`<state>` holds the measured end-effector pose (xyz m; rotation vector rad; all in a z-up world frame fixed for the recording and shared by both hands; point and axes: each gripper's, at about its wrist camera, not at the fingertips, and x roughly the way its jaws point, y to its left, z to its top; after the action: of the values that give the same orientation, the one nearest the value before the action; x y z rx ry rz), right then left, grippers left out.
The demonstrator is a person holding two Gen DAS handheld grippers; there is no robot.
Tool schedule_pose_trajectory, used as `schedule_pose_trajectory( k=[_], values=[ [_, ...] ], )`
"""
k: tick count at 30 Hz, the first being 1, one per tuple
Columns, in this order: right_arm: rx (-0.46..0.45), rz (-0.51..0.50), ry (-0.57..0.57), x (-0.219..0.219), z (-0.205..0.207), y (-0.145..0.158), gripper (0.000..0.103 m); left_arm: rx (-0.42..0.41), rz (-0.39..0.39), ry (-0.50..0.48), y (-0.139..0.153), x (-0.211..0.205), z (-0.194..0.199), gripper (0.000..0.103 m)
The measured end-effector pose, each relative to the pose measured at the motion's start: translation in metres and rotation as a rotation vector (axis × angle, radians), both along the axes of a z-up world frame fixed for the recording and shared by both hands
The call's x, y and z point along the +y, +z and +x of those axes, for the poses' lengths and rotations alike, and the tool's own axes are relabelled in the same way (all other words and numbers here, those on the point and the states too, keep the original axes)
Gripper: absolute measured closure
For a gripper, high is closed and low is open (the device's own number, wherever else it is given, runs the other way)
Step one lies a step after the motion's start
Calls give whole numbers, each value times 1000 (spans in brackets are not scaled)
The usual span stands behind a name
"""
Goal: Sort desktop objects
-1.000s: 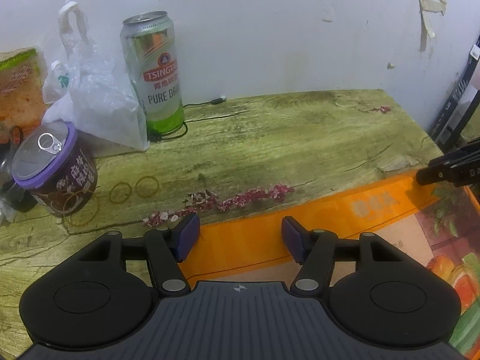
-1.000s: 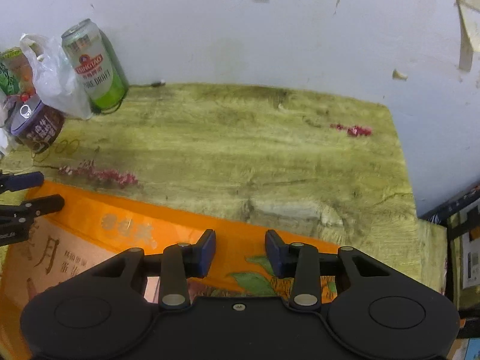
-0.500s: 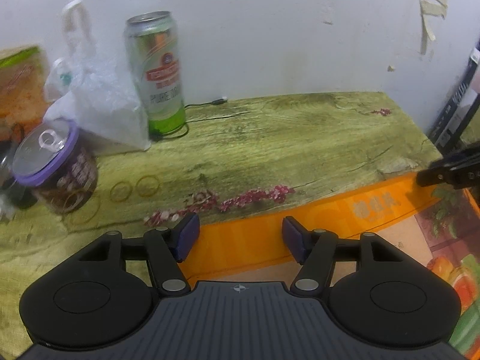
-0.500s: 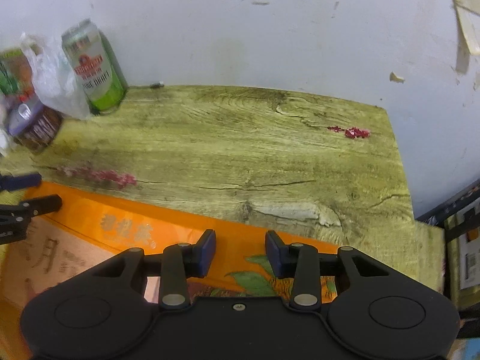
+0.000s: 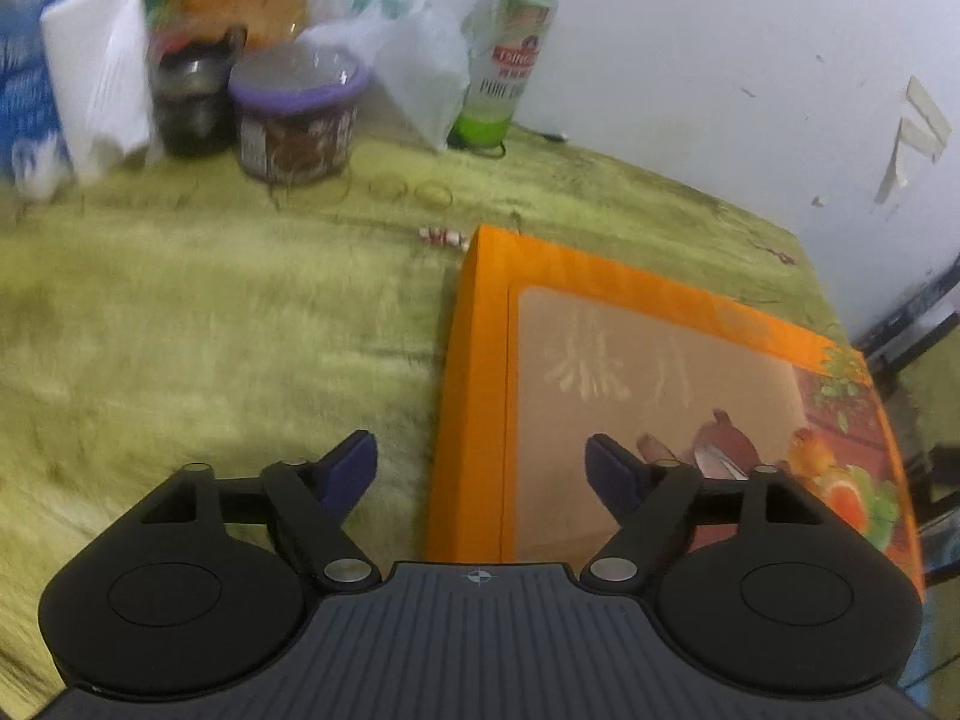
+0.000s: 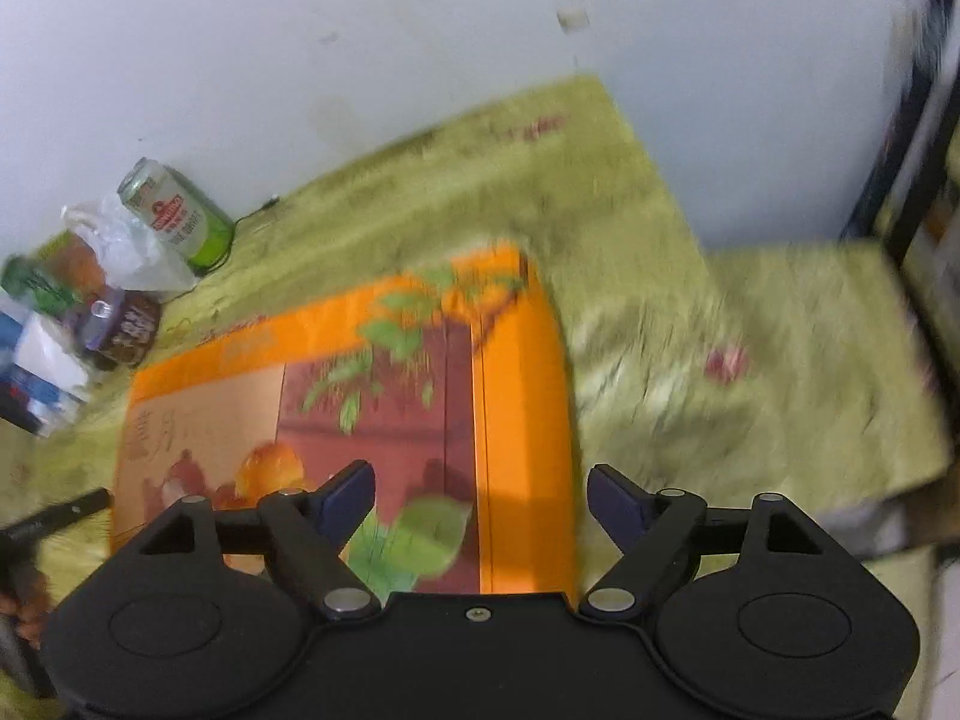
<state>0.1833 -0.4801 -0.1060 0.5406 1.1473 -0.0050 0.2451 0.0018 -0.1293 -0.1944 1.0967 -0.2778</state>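
Observation:
A flat orange gift box [image 5: 660,360] lies on the green wood-grain table [image 5: 210,330]. My left gripper [image 5: 480,468] hovers over the box's left edge with its jaws opening; the pads touch nothing. In the right wrist view the same box [image 6: 360,390] fills the middle. My right gripper [image 6: 480,498] hangs over the box's right edge, its jaws opening too and pressing on nothing. A black finger of the left gripper [image 6: 60,516] shows at the far left of that view.
Along the back wall stand a green beer can [image 5: 510,60], a clear plastic bag [image 5: 420,78], a purple-lidded jar [image 5: 294,114], a dark cup [image 5: 192,102] and a white carton [image 5: 96,78]. Rubber bands [image 5: 411,189] lie near the jar. A black shelf [image 6: 912,120] stands past the table's right end.
Both grippers have spread their jaws wide and let go of the box's edge. The left one slid to the box's left side, the right one to its right side, and both rolled.

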Motion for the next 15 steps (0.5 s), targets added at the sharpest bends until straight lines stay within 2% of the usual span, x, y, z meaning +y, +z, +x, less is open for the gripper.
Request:
schedule_pose_trajectory(
  k=[4,8,15],
  values=[
    [51,93,-40,-9,-3,-24,23,47,-47,-15,-2,-1,1,17],
    [94,137,-21,-7,3,-36,22,72,-37,-47,-3,-12,5,13],
    [123,112,40,4,11,-43,15,100,16,-93,-6,-28,10,11]
  ],
)
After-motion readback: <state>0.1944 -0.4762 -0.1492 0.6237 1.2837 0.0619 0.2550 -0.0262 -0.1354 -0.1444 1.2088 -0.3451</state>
